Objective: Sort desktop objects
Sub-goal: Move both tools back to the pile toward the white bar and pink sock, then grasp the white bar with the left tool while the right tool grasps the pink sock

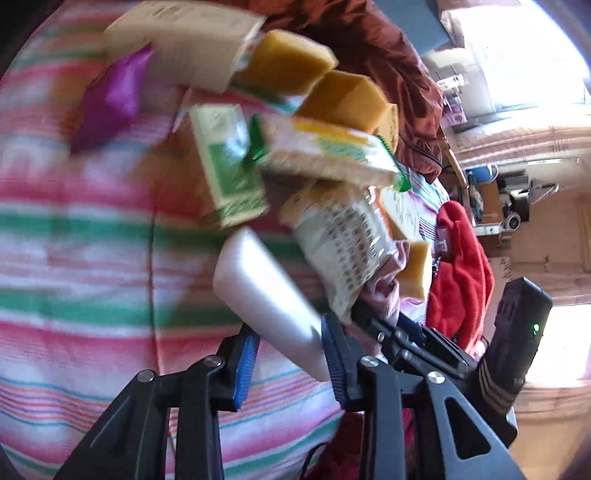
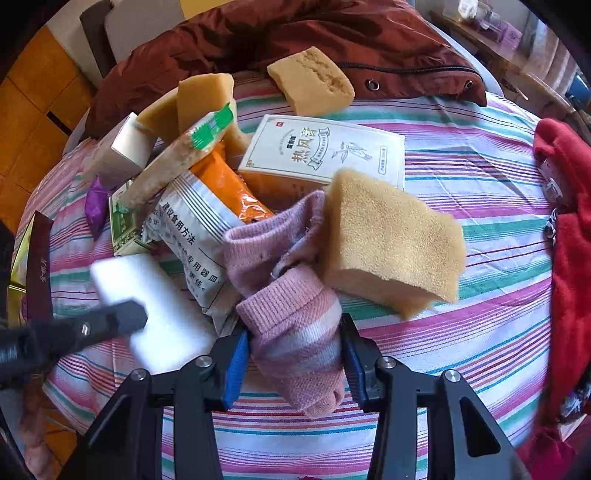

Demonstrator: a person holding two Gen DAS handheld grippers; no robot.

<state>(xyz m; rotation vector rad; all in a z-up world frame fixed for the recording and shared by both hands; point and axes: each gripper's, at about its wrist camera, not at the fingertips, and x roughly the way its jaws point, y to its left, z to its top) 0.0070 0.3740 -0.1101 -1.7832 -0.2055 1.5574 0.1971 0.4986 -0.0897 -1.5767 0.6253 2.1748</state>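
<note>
My left gripper (image 1: 290, 363) is shut on a white foam block (image 1: 262, 291), lifted over the striped cloth; it also shows in the right wrist view (image 2: 159, 306) with the left gripper's fingers (image 2: 110, 321) on it. My right gripper (image 2: 295, 362) is shut on a pink sock (image 2: 291, 314) that drapes toward the pile. A yellow sponge (image 2: 391, 240) rests against the sock. The pile holds a grey-white printed packet (image 2: 188, 236), an orange packet (image 2: 229, 184), a cream box (image 2: 325, 151), a green box (image 1: 229, 166), a purple packet (image 1: 110, 99) and more sponges (image 2: 310, 79).
The striped tablecloth (image 2: 461, 177) covers a round table. A maroon jacket (image 2: 295, 33) lies at the far edge. A red garment (image 2: 569, 236) lies at the right edge. A dark box (image 2: 37, 266) stands at the left edge. Shelves and clutter lie beyond the table.
</note>
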